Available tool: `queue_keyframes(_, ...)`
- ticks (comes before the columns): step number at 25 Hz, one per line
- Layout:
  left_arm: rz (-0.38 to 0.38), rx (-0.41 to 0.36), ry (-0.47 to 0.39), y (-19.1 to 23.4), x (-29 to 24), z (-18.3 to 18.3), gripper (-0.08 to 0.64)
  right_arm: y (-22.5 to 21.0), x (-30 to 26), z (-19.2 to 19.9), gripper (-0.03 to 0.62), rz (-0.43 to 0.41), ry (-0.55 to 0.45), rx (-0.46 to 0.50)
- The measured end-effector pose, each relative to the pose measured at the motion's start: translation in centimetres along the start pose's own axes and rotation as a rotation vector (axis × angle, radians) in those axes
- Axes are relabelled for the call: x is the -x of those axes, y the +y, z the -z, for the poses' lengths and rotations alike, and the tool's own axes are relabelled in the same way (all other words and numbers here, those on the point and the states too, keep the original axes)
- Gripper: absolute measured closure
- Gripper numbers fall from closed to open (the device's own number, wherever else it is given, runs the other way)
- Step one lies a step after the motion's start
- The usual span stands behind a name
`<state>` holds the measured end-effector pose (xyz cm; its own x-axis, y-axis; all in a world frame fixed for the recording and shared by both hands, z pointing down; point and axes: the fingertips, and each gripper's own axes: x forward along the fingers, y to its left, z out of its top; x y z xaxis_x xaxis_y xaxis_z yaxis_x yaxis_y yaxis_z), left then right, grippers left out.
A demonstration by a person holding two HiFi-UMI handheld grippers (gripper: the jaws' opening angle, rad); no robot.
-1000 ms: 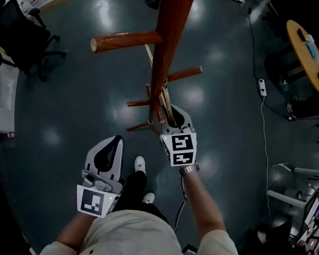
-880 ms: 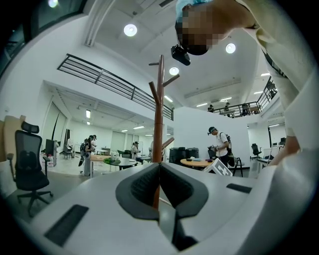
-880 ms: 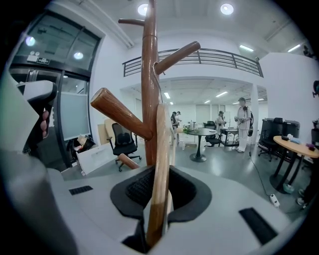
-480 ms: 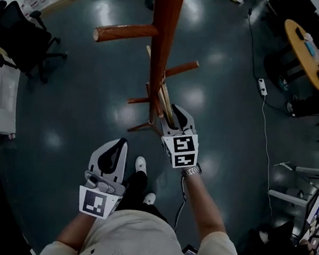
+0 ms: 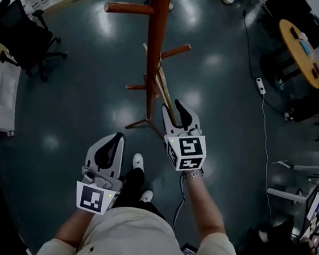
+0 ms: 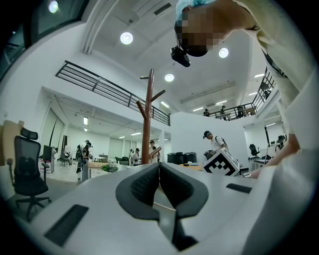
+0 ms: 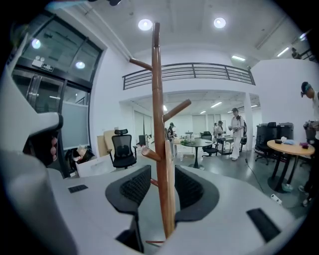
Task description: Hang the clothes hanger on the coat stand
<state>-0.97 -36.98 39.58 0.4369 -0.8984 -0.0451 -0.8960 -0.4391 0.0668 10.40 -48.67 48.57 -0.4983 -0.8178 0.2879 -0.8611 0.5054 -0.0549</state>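
Observation:
The wooden coat stand (image 5: pixel 153 49) rises in front of me, its pegs sticking out at several heights. A pale wooden clothes hanger (image 5: pixel 160 84) hangs down along the pole. My right gripper (image 5: pixel 172 106) sits just below it; its jaws are opening and the pads are clear of the wood. In the right gripper view the pole (image 7: pixel 158 124) and the hanger's pale strip (image 7: pixel 170 174) stand between the spread pads of the right gripper (image 7: pixel 162 184). My left gripper (image 5: pixel 111 147) hangs lower left, shut and empty, away from the stand. Its pads (image 6: pixel 149 182) meet in the left gripper view.
A black office chair (image 5: pixel 21 37) and a grey desk (image 5: pixel 2 97) stand at the left. A round yellow table (image 5: pixel 300 46) is at the upper right, with a power strip and cable (image 5: pixel 261 87) on the floor. My shoes (image 5: pixel 138 161) are near the stand's feet.
The right gripper's jaws have spread apart and let go of the hanger. That gripper has drawn back a little towards me, and the stand now looks farther off.

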Motion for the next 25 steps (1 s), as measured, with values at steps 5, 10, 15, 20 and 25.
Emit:
queue_keyframes(5,0.02,-0.03,-0.017,-2.8,4.8,-0.8,0.546,2.6,5.8,-1.0,0.453,0.031,-0.057,-0.019)
queue_keyframes(10,0.036,-0.054,-0.025,-6.2,9.3,-1.3,0.546,5.1,12.8,-0.9,0.531,0.056,-0.072,-0.068)
queue_keyframes(15,0.042,-0.074,-0.032,-9.5,13.8,-1.5,0.546,7.8,19.4,0.1,0.545,0.061,-0.064,-0.052)
queue_keyframes(20,-0.011,-0.036,-0.02,-11.0,18.1,-1.0,0.546,12.5,25.0,1.7,0.545,0.011,-0.05,-0.051)
queue_keyframes(25,-0.014,-0.08,0.009,-11.8,22.2,-0.4,0.546,17.2,29.8,1.3,0.549,-0.028,-0.104,-0.106)
